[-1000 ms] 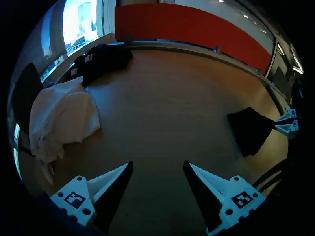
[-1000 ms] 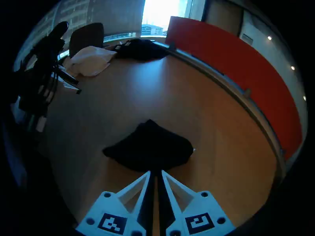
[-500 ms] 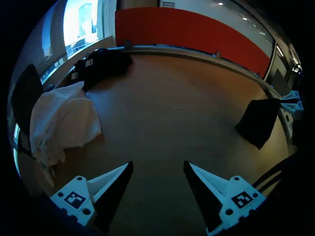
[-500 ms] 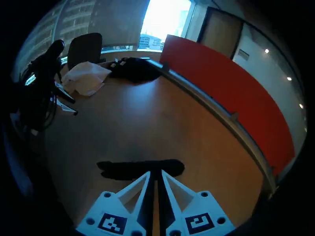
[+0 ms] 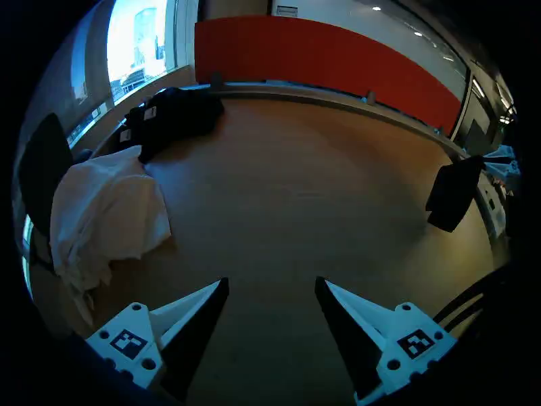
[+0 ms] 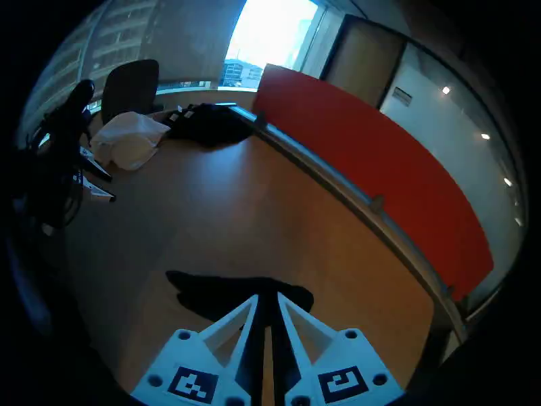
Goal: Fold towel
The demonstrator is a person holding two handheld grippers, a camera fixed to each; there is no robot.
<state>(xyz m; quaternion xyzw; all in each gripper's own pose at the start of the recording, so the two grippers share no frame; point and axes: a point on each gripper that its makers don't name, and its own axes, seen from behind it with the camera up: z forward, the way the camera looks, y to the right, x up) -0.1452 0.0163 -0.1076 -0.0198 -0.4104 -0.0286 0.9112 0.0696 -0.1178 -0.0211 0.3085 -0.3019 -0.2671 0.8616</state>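
The dark towel [image 5: 450, 193] looks to hang clear of the table [image 5: 291, 183], off toward its far right side, bunched into a narrow drape rather than spread out. The right gripper [image 6: 269, 298] has it, fingers squeezed nearly together with the dark cloth coming right up between the tips. From where I stand that is a single-point hold, and that is the worry. With only one edge or corner pinched, the rest of the cloth folds on itself however it likes, so laying it down now would likely give a crumpled heap instead of a flat sheet ready to fold. How much fabric is really between the fingers I cannot tell, and a thin bite could slip out if the hand swings or shakes. The left gripper [image 5: 270, 284] is over the middle of the table, well apart from the towel, with its jaws spread wide and nothing in them, so it has a long reach to find a second corner. In this dim light a dark corner will be hard to pick out. Farther off, the white cloth heap [image 5: 108, 210] and the dark bundle [image 5: 176, 111] lie near the window end, safely out of the way.
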